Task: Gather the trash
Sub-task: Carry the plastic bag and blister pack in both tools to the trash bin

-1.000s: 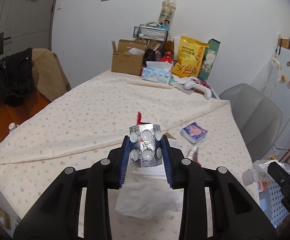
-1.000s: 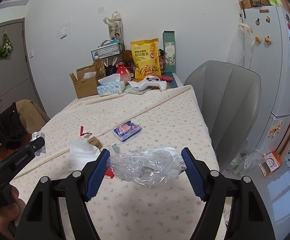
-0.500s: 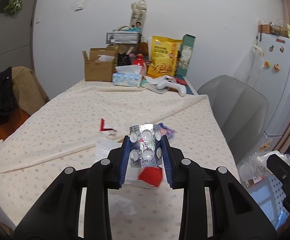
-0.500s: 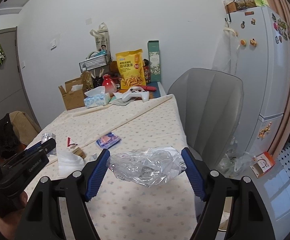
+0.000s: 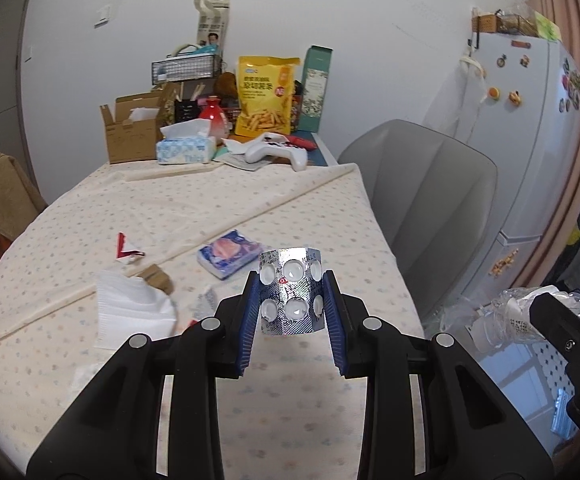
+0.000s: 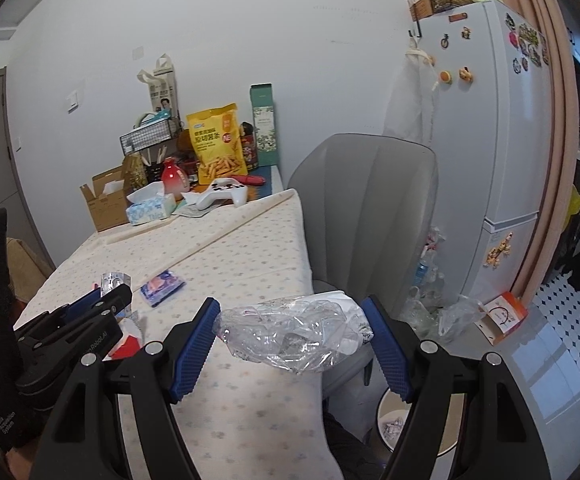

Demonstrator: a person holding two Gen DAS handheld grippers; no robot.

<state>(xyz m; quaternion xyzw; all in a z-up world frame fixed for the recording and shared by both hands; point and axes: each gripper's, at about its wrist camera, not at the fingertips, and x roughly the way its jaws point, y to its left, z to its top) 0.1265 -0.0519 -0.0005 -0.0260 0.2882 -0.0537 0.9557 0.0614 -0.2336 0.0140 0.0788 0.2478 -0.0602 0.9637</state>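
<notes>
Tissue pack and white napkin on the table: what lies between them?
In the left wrist view, a small brown scrap lies between the tissue pack and the white napkin; otherwise bare tablecloth.

Bowed silver blister pack [image 5: 291,294] (emptied) and crushed clear plastic bottle [image 6: 294,331] sit pinched in jaws.

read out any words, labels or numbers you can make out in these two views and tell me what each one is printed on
"Robot.AI", start cut off: on the left gripper's black finger, right wrist view.
"Data Acquisition System": on the black strap at lower left.
Yellow snack bag: Chinese characters, too blurred to read.
Blue tissue box: lettering too blurred.
Blister pack, crushed plastic bottle: print too small.
</notes>
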